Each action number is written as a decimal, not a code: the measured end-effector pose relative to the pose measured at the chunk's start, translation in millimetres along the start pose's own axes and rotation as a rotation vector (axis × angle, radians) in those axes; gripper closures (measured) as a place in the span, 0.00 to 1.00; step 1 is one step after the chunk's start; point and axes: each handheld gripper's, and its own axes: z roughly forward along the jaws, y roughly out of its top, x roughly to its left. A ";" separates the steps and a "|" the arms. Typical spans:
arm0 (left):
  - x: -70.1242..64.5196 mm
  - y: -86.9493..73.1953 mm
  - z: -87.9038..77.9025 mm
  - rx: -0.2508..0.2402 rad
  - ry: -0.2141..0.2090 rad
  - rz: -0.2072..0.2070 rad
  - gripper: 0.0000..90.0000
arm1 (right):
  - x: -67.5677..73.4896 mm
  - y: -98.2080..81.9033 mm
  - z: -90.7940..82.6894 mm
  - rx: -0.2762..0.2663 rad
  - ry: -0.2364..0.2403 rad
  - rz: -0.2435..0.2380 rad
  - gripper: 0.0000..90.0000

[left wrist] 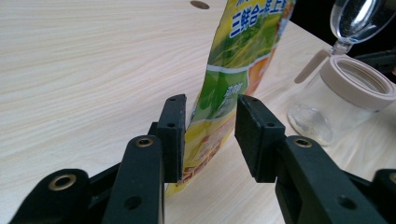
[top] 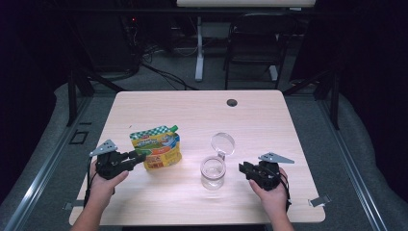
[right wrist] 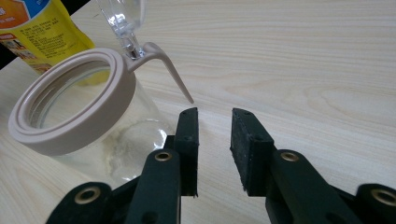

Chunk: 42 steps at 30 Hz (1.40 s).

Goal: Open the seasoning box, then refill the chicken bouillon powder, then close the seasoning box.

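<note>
Table (top: 269, 115): you are working on a pale wood top, with the two things standing near your edge of it, between your hands.
Pouch (top: 156, 147): the yellow and green stand-up pouch is standing upright on the left part of the table, and its near edge is sitting between the jaws of your left gripper (left wrist: 209, 133).
Jar (top: 212, 172): the clear glass jar with the beige collar is standing just right of the pouch, its hinged clear lid (top: 223, 143) swung back and open, so the mouth is ready to receive.
Left gripper (top: 139, 158): you are straddling the pouch's lower edge; one pad looks to be against the film while a gap is showing at the other, so you are not gripping it yet. You are better off closing squarely and a little higher, where the film looks flatter, so the pouch is not folding or slipping as you lift.
Right gripper (top: 243, 168): your jaws are standing apart with nothing between them, just beside the jar in the right gripper view (right wrist: 214, 140). You are well placed to steady the jar by its collar before any tipping begins.
Risk: the jar looks light, and a nudge could be sliding it.
</note>
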 end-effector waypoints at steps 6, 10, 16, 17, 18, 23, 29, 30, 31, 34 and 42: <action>-9.8 -0.4 1.3 0.011 0.000 0.013 0.77 | 2.4 1.4 3.0 0.004 0.006 -0.008 0.80; -13.3 0.0 0.8 0.023 -0.007 0.026 0.80 | 3.0 1.9 3.7 0.005 0.007 -0.010 0.80; -19.4 0.7 1.6 0.022 -0.020 0.037 0.81 | 3.4 2.0 3.0 -0.003 0.011 -0.012 0.80; -20.9 1.1 1.9 0.024 -0.021 0.039 0.82 | 3.6 1.8 2.8 -0.005 0.009 -0.012 0.80; -22.0 1.2 2.9 0.019 -0.016 0.041 0.82 | 3.6 1.7 2.5 -0.004 0.010 -0.013 0.80; -25.8 1.8 4.4 0.020 -0.017 0.046 0.84 | 3.4 1.2 1.2 -0.002 0.010 -0.022 0.80; -26.5 2.7 6.1 0.028 -0.021 0.045 0.83 | 3.8 0.9 1.5 -0.003 0.010 -0.026 0.80; -26.1 2.2 7.4 0.024 -0.019 0.039 0.80 | 3.7 0.7 1.7 -0.003 0.009 -0.026 0.80; -25.6 1.8 8.1 0.028 -0.018 0.032 0.80 | 3.7 0.6 1.7 0.000 0.006 -0.025 0.80; -23.7 1.4 9.5 0.026 -0.017 0.018 0.76 | 3.7 0.5 1.5 0.006 0.003 -0.031 0.79; -20.5 1.3 18.1 0.040 -0.020 -0.016 0.63 | 4.3 -2.3 -1.3 -0.001 -0.004 -0.030 0.78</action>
